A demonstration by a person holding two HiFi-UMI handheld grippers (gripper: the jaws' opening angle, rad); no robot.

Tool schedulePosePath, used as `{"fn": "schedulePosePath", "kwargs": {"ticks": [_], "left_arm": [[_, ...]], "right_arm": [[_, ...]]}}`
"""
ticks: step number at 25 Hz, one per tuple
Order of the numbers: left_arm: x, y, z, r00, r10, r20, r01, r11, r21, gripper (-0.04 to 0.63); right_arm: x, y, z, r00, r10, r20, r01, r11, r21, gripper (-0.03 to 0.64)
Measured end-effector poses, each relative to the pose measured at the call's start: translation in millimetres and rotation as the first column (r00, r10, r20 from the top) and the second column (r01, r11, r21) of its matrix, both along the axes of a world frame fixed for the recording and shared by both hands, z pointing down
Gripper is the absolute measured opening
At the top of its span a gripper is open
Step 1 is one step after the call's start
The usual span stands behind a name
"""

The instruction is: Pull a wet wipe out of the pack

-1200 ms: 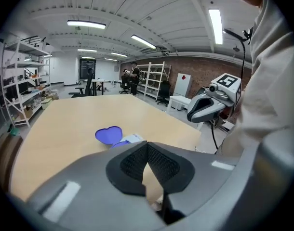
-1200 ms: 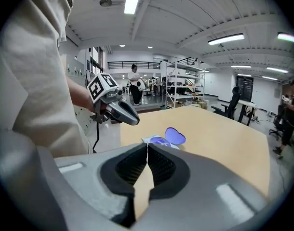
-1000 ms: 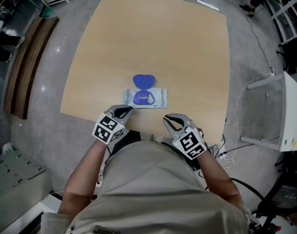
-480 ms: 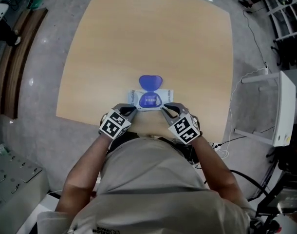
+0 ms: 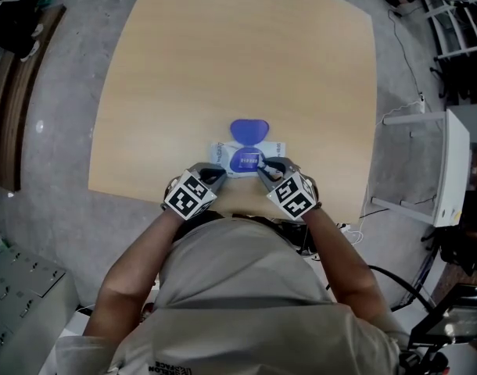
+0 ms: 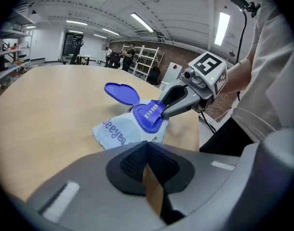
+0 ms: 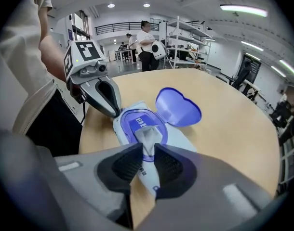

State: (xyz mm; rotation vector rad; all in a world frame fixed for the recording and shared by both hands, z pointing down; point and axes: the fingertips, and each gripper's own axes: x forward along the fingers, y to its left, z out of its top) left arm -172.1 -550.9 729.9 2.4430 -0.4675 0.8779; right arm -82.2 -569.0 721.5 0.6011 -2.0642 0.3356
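Right gripper pinches the wet wipe; pull up slowly while the closed, empty left gripper pins the pack at 8 o'clock.

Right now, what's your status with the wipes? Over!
Left gripper shut, tip at pack edge. Right gripper shut on wet wipe, lid open. Nothing blocking.

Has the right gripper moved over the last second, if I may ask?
Yes. The right gripper moved forward and left, onto the pack, closing on the wipe.
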Motion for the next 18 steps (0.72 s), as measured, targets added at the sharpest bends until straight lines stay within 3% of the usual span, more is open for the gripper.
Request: {"fn": "schedulePosePath", "kwargs": {"ticks": [4, 10, 18], "left_arm": [[0.5, -2.2, 2.8, 1.000, 0.020, -0.013, -0.021, 1.000, -0.002, 0.005], [2.1, -2.6, 5.5, 0.998, 0.056, -0.013, -0.056, 0.998, -0.014, 0.005], [3.5, -2.5, 8.1, 0.997, 0.082, -0.004, -0.082, 0.996, -0.021, 0.005]], "right_arm": [[-0.7, -4.3, 2.5, 0.999, 0.039, -0.001, -0.039, 0.999, 0.000, 0.064], [0.5, -5.5, 1.8, 0.998, 0.070, 0.004, -0.070, 0.998, 0.006, 0.009], [10.1, -13.3, -7.6, 0.986, 0.154, 0.057, -0.155, 0.988, 0.022, 0.004]]}}
